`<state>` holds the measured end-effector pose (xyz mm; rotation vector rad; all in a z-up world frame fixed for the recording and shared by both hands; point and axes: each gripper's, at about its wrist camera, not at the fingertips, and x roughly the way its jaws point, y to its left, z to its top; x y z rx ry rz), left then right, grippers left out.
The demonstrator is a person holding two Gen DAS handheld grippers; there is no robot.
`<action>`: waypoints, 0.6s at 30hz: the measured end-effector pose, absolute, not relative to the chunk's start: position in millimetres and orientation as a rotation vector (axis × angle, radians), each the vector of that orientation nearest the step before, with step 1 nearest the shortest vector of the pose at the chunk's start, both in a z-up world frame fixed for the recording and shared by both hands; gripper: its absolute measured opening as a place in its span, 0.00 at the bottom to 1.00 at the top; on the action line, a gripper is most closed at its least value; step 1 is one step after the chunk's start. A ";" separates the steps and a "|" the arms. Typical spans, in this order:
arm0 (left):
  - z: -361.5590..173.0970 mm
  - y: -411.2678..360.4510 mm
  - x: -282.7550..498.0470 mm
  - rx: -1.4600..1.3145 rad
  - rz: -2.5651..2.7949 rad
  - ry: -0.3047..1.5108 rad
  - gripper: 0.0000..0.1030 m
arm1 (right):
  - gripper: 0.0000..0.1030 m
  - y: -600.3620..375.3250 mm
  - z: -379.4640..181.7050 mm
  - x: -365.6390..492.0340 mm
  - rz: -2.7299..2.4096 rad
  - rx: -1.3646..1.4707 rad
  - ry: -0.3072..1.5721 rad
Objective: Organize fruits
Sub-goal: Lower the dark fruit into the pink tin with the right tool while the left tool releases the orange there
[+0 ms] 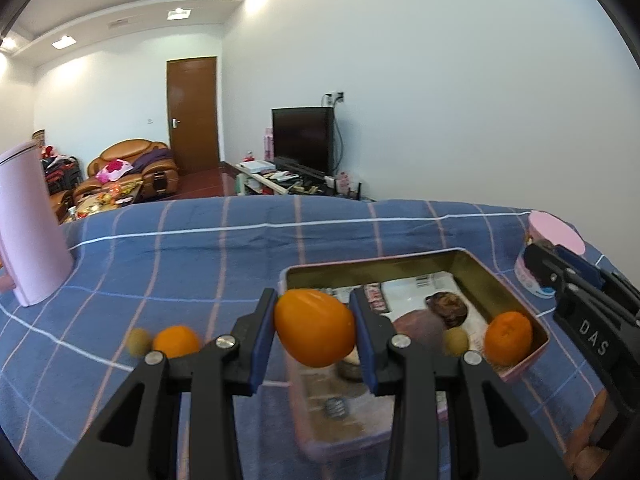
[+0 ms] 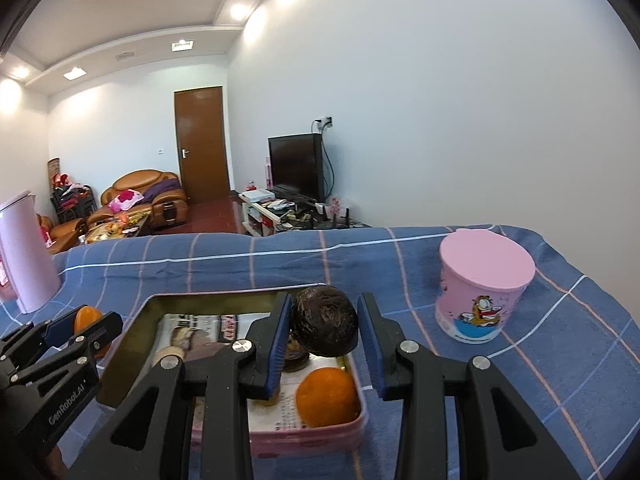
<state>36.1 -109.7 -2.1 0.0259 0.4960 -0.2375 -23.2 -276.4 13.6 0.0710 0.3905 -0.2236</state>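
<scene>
Your left gripper (image 1: 315, 330) has its blue pads clamped on the two ends of an oval orange fruit (image 1: 315, 327), which hangs above the left rim of the pink tin (image 1: 516, 304). Its skin looks smooth and waxy, probably slippery, and the flesh likely gives under pressure, so hold across the widest part and squeeze no harder than you need. Your right gripper (image 2: 325, 330) is closed on a dark wrinkled fruit (image 2: 325, 321), held over the tin's right half; its rough rind should grip well, though it may be brittle, and it seems light. Below it, at six o'clock, a mandarin (image 2: 328, 397) lies in the tin's near right corner. In the left view, at nine o'clock from the held fruit, a second mandarin (image 1: 176, 341) and a small greenish fruit (image 1: 139, 342) wait on the checked blue cloth (image 1: 192, 248). At two o'clock in the right view stands a lidded pink cup (image 2: 482, 284).
</scene>
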 end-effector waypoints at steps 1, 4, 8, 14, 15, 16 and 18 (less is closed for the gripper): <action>-2.6 -115.0 39.8 0.025 -0.248 0.504 0.37 | 0.35 -277.3 14.1 -22.3 -0.231 0.074 0.389; -3.2 -125.4 49.2 0.022 -0.271 0.525 0.37 | 0.35 -279.1 14.4 -17.0 -0.242 0.077 0.390; -3.7 -134.6 58.5 0.020 -0.284 0.542 0.37 | 0.35 -279.6 12.8 -7.9 -0.251 0.069 0.406; -7.5 -140.1 72.0 0.012 -0.283 0.584 0.37 | 0.35 -277.5 6.4 13.4 -0.238 0.053 0.453; -8.4 -140.4 74.5 0.010 -0.283 0.595 0.37 | 0.35 -276.6 6.4 17.0 -0.237 0.048 0.454; -9.4 -140.7 77.2 0.008 -0.282 0.605 0.37 | 0.35 -275.7 6.2 19.4 -0.237 0.043 0.454; -10.7 -141.0 80.7 0.005 -0.282 0.620 0.37 | 0.35 -274.8 5.1 25.0 -0.227 0.038 0.467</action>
